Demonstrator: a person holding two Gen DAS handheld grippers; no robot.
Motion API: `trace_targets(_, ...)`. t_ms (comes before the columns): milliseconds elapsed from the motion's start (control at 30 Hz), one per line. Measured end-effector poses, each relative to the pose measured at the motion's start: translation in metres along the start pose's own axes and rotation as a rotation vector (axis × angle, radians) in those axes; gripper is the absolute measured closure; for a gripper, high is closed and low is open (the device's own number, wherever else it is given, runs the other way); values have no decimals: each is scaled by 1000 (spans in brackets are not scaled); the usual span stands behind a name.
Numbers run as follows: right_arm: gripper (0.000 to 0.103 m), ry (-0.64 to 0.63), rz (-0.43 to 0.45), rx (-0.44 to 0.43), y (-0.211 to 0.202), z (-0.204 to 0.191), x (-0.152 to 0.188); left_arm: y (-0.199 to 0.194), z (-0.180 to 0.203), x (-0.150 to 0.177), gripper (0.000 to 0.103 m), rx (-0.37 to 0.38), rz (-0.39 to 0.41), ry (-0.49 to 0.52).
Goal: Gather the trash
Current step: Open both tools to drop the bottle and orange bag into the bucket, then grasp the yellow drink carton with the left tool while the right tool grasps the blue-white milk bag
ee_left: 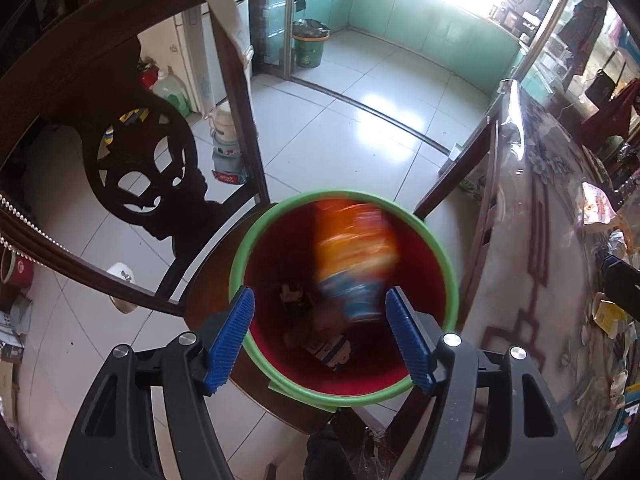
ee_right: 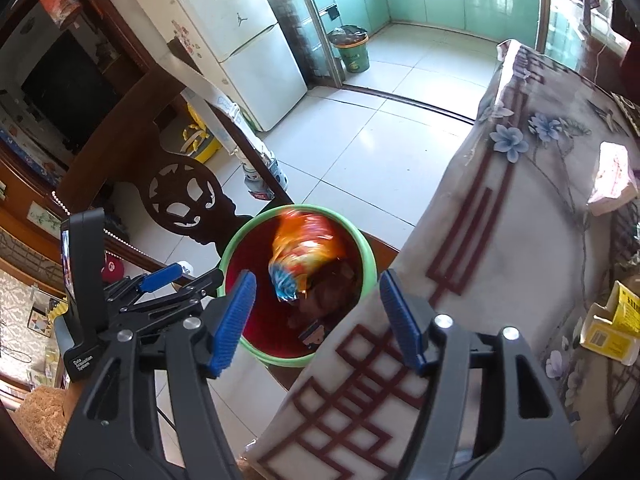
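A bin with a green rim (ee_left: 237,268) (ee_right: 312,209) and a red inside stands on a dark wooden chair seat. An orange and blue snack bag (ee_left: 352,256) (ee_right: 304,256) shows blurred in the bin's mouth, with no pad touching it. More wrappers (ee_left: 328,348) (ee_right: 316,332) lie at the bin's bottom. My left gripper (ee_left: 320,300) hangs open right above the bin, its blue pads wide apart. My right gripper (ee_right: 316,280) is open too, over the bin's near edge and the tablecloth's corner. Nothing is held in either.
The carved chair back (ee_left: 140,160) rises left of the bin. A table under a flowered cloth (ee_left: 540,240) (ee_right: 520,200) stands to the right, with a yellow carton (ee_right: 616,320) and a pink packet (ee_right: 612,180) on it. A second green bin (ee_right: 354,54) stands in the kitchen doorway.
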State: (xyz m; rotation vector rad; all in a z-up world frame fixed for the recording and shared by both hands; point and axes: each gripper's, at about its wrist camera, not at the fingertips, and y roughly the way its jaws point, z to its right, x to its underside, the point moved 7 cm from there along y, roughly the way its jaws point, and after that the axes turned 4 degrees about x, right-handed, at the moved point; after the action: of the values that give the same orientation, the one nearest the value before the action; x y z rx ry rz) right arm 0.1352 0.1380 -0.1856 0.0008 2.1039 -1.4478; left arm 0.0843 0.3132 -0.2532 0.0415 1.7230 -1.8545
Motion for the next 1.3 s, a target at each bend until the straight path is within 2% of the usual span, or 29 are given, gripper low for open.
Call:
trace_targets(200,40,31,36,24,-21,15,7,-8,25,-3,38,30,18,46)
trace_targets(367,40,86,63,53,-40,40,17,-12,62,-4,37,68,28,122)
trace_targets(700,40,249,116,152,-90,133,53,-27,157,15,38,183,43,268)
trace_targets(933,40,396,139,259,-141,244,102,-34,221,41,38,222,35,324)
trace_targets(1133,33,503,128,379,-173,352,148,-41,285,75,37,251,26,384)
trace_targets(1300,23,562,91,467,-176,436,170,-48,328,102,28,273,27,441)
